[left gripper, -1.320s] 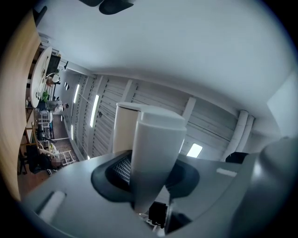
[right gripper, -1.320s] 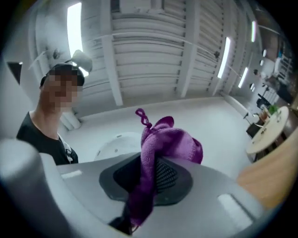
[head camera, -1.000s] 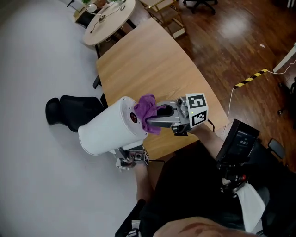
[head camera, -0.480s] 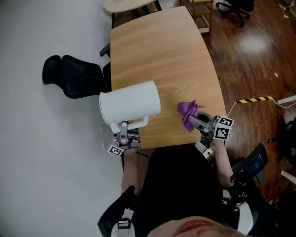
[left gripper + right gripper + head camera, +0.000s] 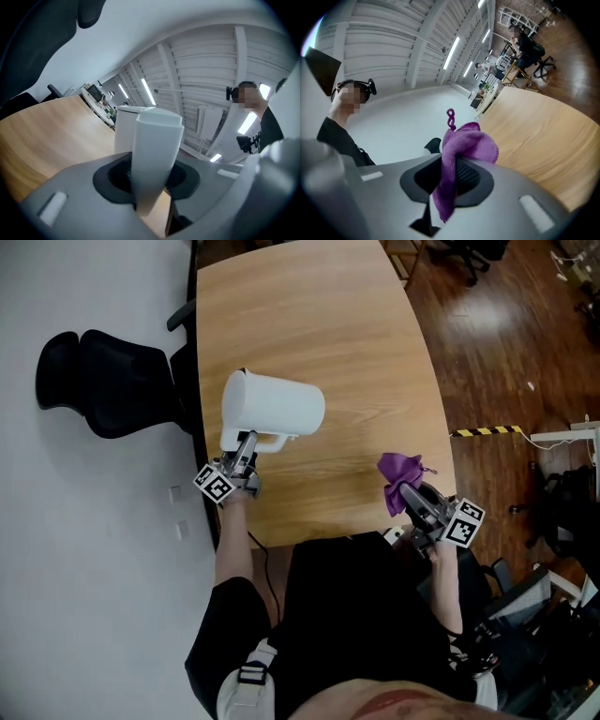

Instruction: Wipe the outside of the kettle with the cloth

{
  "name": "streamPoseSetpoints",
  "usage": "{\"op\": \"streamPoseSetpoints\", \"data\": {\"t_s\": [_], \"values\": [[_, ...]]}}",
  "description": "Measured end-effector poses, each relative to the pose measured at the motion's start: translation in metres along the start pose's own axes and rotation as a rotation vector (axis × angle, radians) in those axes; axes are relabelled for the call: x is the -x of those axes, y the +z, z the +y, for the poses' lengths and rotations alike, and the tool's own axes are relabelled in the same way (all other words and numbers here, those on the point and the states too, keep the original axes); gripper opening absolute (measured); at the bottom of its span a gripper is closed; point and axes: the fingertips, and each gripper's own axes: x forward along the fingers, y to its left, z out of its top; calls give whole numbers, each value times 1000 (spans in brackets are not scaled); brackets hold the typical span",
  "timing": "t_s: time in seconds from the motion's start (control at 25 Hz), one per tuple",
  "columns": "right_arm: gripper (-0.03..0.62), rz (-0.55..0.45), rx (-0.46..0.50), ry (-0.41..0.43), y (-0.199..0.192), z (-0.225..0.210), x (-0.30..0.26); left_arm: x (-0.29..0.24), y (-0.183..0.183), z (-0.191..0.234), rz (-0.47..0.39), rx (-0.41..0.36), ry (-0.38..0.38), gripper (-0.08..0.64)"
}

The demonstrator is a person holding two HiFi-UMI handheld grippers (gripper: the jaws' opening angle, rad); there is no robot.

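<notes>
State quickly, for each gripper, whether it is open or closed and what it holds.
Left gripper: closed on the kettle's handle.
Right gripper: closed on the purple cloth.

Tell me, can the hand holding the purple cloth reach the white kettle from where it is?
Probably yes. Only bare table lies between the right gripper, shut on the cloth, and the kettle. The left gripper clamps the handle, off to one side.
</notes>
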Motion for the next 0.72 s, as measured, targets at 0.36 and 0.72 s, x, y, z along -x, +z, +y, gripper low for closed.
{"op": "streamPoseSetpoints", "data": {"t_s": [0.36, 0.72], "values": [[58, 31, -7, -171, -89, -28, -109, -82, 68, 143, 409, -401, -156, 55], [58, 38, 13, -260, -74, -14, -115, -211, 106, 167, 669, -722, -271, 62]]}}
